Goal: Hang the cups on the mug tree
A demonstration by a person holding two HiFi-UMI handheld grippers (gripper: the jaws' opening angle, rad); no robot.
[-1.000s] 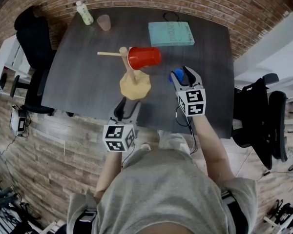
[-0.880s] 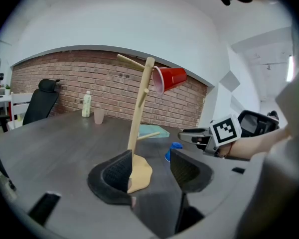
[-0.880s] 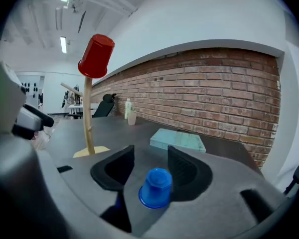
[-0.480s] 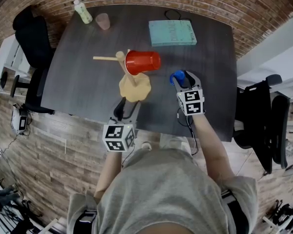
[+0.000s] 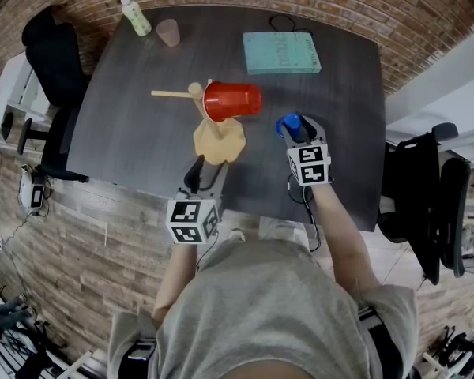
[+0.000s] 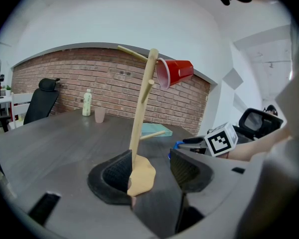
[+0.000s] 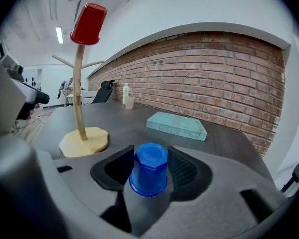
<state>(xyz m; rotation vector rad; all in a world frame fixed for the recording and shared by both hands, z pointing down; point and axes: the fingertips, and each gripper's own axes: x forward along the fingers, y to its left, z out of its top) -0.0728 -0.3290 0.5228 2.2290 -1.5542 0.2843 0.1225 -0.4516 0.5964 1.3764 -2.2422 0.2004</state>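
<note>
The blue cup (image 7: 149, 176) stands upside down, rim downward, on the near right part of the table (image 5: 142, 117), to the right of the mug tree (image 6: 141, 113); it is between the two jaws of the right gripper (image 7: 150, 158). These jaws are wide apart; a dark gap shows between the left pad and the cup, so the claw is around the cup but does not squeeze it.

The red cup (image 5: 233, 100) already hangs on the tree – it sits on an upper branch near the top of the trunk, tilted, with its mouth toward the trunk. Another bare branch points to the left; the round pale base (image 5: 219, 140) of the tree rests flat near the middle of the table.

The left gripper (image 6: 149, 159) is at the near edge of the table, pointing toward the tree; its jaws are apart and hold nothing – the near edge of the base shows just past its tips, and whether the left jaw touches it I cannot tell.

Farther away lie other things, well apart from the tree: a teal book (image 5: 280, 52) flat on the far right part of the table; a small pink cup (image 5: 168, 33) and a pale bottle (image 5: 136, 19) together at the far left corner. A black chair (image 5: 55, 61) stands to the left of the table, and a brick wall (image 7: 214, 73) runs behind the far side.
</note>
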